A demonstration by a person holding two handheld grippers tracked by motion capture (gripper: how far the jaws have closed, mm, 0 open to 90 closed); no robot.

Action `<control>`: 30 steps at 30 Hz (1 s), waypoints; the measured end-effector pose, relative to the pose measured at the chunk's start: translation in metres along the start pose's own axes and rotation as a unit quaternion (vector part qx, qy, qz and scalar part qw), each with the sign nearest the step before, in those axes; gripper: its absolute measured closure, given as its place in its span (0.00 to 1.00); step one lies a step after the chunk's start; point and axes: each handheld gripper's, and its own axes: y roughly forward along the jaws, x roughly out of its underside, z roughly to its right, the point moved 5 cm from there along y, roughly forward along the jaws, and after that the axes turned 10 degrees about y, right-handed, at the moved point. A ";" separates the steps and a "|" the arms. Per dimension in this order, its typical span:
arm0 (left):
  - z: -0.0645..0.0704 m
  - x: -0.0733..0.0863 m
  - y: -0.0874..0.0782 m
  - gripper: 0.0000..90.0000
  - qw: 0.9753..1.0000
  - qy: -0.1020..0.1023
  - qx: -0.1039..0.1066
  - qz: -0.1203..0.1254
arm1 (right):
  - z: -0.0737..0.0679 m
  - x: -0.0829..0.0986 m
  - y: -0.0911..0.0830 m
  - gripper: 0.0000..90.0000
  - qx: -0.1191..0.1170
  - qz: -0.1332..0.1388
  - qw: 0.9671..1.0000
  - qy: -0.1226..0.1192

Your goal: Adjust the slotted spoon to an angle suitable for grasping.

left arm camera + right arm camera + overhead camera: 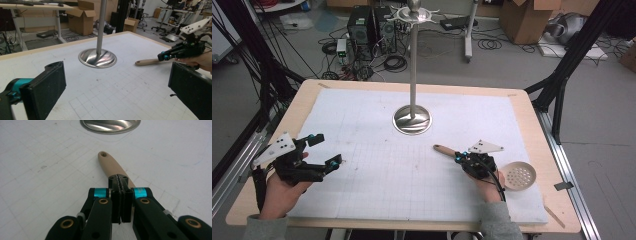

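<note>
Right gripper [458, 158] jaws pressed together over the wooden handle [445, 149] of the skimmer spoon [518, 175]; the right gripper view shows the pads meeting above the handle [110, 163], so whether they actually pinch it I can't tell. Spoon lies flat at near right, perforated round head just right of the right hand [486, 186], handle pointing far-left toward the metal stand [412, 119]. Left gripper [326, 149] at near left, jaws wide apart, nothing between them, low over the mat. Surface: white gridded mat [377, 125] on a wooden table [532, 125], slightly scuffed. Stand base sits centre-far, pole upright. Room beyond: grey floor, cables, computer towers [369, 25], cardboard boxes [527, 17], black frame legs.
</note>
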 end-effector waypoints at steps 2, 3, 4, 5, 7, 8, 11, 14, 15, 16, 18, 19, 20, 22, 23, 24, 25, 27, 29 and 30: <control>0.000 0.000 0.001 0.02 1.000 -0.001 0.001 0.001 | 0.000 -0.001 -0.003 1.00 -0.001 0.005 1.000 -0.001; 0.000 0.000 0.001 0.02 1.000 -0.001 0.002 0.001 | -0.001 -0.002 -0.005 0.99 -0.002 0.005 1.000 -0.001; 0.000 0.000 0.002 0.02 1.000 -0.002 0.003 0.002 | -0.001 -0.003 -0.007 0.99 -0.003 0.007 1.000 -0.004; 0.000 0.000 0.002 0.02 1.000 -0.003 0.002 0.002 | -0.002 -0.004 -0.009 0.98 -0.007 0.008 1.000 -0.004; -0.001 0.000 0.002 0.02 1.000 -0.004 0.003 0.002 | -0.004 -0.006 -0.014 0.92 -0.011 0.009 1.000 -0.009; -0.002 -0.001 0.002 0.02 1.000 -0.004 0.002 0.003 | -0.004 -0.008 -0.016 0.87 -0.012 0.009 1.000 -0.009; -0.002 -0.001 0.003 0.02 1.000 -0.005 0.003 0.004 | -0.005 -0.012 -0.027 0.77 -0.017 0.017 1.000 -0.020; -0.001 -0.002 0.003 0.02 1.000 -0.004 0.003 0.005 | -0.005 -0.014 -0.035 0.72 -0.037 -0.001 0.999 -0.025; -0.001 -0.002 0.004 0.02 1.000 -0.003 0.004 0.005 | -0.004 -0.015 -0.038 0.68 -0.040 -0.011 0.998 -0.039; -0.001 -0.002 0.004 0.02 1.000 -0.004 0.005 0.006 | -0.004 -0.016 -0.040 0.65 -0.038 -0.015 0.998 -0.044; -0.001 -0.002 0.005 0.02 1.000 -0.004 0.006 0.005 | -0.002 -0.020 -0.045 0.53 -0.050 -0.025 0.997 -0.046; -0.001 -0.002 0.006 0.02 1.000 -0.004 0.007 0.005 | -0.001 -0.022 -0.049 0.48 -0.061 -0.030 0.997 -0.043; -0.001 -0.002 0.007 0.02 1.000 -0.005 0.007 0.005 | 0.000 -0.024 -0.051 0.46 -0.064 -0.029 0.996 -0.047; -0.001 -0.002 0.008 0.02 1.000 -0.004 0.008 0.003 | 0.003 -0.027 -0.058 0.38 -0.066 -0.028 0.996 -0.057; -0.001 -0.002 0.008 0.02 1.000 -0.006 0.008 0.004 | 0.006 -0.029 -0.061 0.34 -0.067 -0.028 0.996 -0.060; -0.001 -0.001 0.008 0.02 1.000 -0.004 0.009 0.002 | 0.008 -0.029 -0.063 0.32 -0.069 -0.030 0.995 -0.062; -0.001 -0.001 0.009 0.02 1.000 -0.004 0.008 0.003 | 0.011 -0.030 -0.065 0.25 -0.070 -0.034 0.995 -0.066; -0.001 -0.001 0.009 0.02 1.000 -0.004 0.009 0.003 | 0.015 -0.030 -0.068 0.18 -0.077 -0.033 0.994 -0.075; 0.000 -0.001 0.009 0.02 1.000 -0.005 0.009 0.003 | 0.019 -0.030 -0.071 0.14 -0.084 -0.034 0.993 -0.081; 0.000 -0.001 0.009 0.02 1.000 -0.003 0.009 0.002 | 0.021 -0.029 -0.073 0.14 -0.084 -0.033 0.993 -0.080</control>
